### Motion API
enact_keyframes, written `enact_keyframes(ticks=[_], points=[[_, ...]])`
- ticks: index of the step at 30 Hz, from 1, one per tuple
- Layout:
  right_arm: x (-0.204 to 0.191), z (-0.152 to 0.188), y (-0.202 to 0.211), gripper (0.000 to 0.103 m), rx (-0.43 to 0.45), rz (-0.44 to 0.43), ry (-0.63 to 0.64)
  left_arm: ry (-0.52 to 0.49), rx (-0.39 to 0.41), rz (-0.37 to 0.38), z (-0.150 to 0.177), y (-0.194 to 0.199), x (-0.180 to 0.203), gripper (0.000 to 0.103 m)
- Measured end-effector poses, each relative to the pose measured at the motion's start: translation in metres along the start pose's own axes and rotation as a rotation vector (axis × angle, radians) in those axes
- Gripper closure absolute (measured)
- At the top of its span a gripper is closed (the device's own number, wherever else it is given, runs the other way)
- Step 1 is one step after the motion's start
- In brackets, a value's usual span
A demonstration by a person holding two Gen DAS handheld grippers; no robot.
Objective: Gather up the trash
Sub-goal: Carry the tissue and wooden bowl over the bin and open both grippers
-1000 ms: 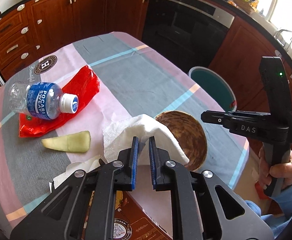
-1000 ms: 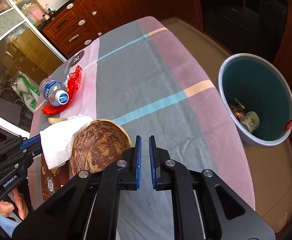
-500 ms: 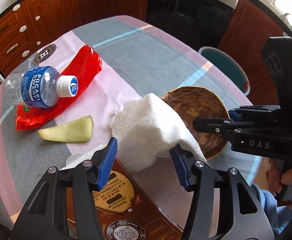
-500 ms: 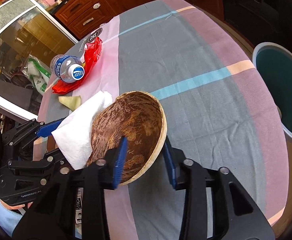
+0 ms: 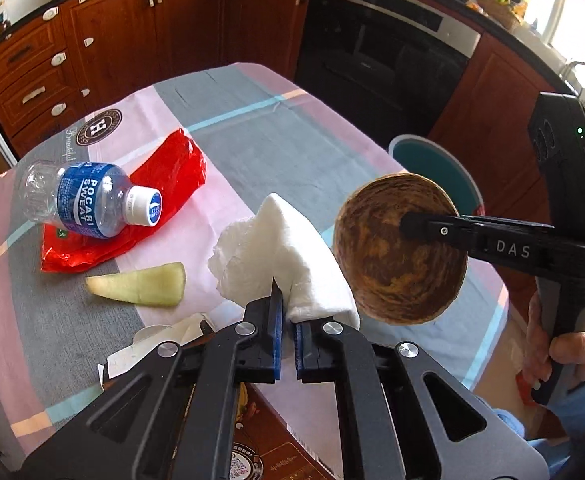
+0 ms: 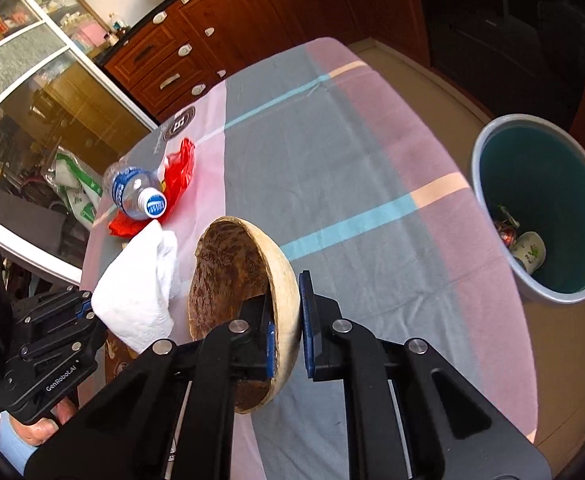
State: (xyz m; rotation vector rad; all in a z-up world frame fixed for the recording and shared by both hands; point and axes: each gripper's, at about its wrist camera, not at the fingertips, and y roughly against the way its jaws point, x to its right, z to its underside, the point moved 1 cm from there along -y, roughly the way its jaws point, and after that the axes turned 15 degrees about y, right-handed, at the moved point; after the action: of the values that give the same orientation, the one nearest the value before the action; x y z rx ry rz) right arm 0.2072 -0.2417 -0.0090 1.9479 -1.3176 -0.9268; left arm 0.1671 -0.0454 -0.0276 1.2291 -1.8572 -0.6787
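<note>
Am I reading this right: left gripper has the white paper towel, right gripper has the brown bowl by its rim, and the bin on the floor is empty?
Not quite. The bin is not empty: the right wrist view shows a paper cup and other scraps at its bottom. The rest holds: the left gripper pinches the paper towel and the right gripper clamps the bowl by its rim.

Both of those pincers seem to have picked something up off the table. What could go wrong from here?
The right gripper pinches the brown, rind-like bowl-shaped shell only by its rim, tilted on edge, so it might twist loose. The left gripper holds the crumpled white paper towel by one corner; it could tear or slip out. The round grey bin with a teal inside stands on the floor past the table edge, so a drop on the way may miss it.
</note>
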Motion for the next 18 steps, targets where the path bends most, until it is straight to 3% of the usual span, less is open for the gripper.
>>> enact_keyframes(ticks=[8,18], points=[[0.050,-0.003,0.055,0.093,0.120,0.036,-0.091,-0.049,0.023,0.042,-0.015,0.013,0.055,0.098],[0.129,0.013,0.105,0.093,0.210,0.154,-0.194,-0.140,-0.025,0.116,-0.033,-0.028,0.152,0.097]])
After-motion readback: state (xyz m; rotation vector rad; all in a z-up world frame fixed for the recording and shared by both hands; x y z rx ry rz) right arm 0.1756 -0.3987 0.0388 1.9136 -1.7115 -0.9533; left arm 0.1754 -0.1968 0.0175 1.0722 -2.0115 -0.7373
